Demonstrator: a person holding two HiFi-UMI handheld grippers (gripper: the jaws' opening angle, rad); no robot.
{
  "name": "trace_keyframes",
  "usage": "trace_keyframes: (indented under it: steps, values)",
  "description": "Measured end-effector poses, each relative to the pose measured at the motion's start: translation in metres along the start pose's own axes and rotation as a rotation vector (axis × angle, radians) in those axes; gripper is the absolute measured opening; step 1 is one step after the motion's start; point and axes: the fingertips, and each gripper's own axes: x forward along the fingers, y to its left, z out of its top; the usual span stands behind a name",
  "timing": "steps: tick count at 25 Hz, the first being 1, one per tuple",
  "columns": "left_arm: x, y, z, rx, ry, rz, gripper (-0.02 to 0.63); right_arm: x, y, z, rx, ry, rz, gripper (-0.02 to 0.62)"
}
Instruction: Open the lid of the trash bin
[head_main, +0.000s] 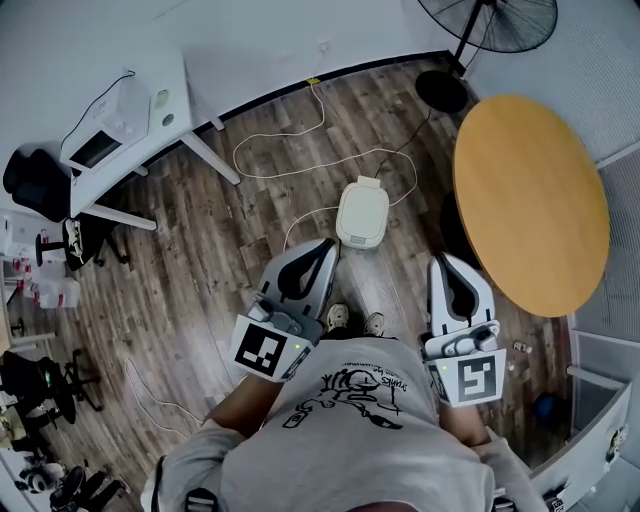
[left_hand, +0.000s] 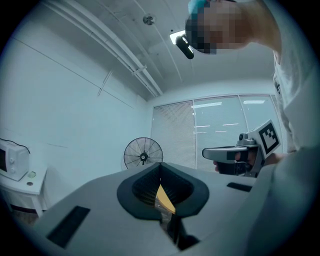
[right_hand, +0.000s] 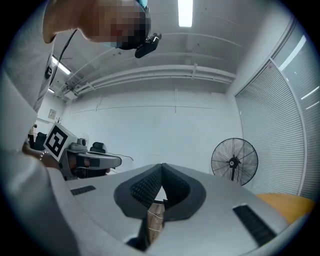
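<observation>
The left hand-held gripper (head_main: 326, 246) is held level in front of the person, its dark ribbed jaws pressed together at the tips with nothing between them. The right hand-held gripper (head_main: 441, 261) is level beside it, jaws likewise closed and empty. Below and between them are the person's shoes (head_main: 340, 317) on the wooden floor (head_main: 200, 290). Just ahead of the shoes stands the white trash bin (head_main: 362, 212), lid down, apart from both grippers and nearer the left one's tips. White cables (head_main: 300, 160) loop over the floor around the bin. To the right is a round wooden table (head_main: 530, 200), and beyond it a standing fan (head_main: 490, 20). To the left, a white counter (head_main: 170, 110) carries a microwave (head_main: 100, 130).
</observation>
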Motion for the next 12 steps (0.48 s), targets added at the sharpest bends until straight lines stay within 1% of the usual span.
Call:
trace_keyframes:
  steps: [7, 12]
  values:
    - [0.007, -0.002, -0.004, 0.008, 0.020, -0.005, 0.015, 0.002, -0.005, -0.007, 0.015, 0.009, 0.004, 0.006]
    - [0.009, 0.000, -0.017, -0.001, 0.046, 0.001, 0.015, 0.007, -0.007, -0.016, 0.039, 0.024, 0.000, 0.006]
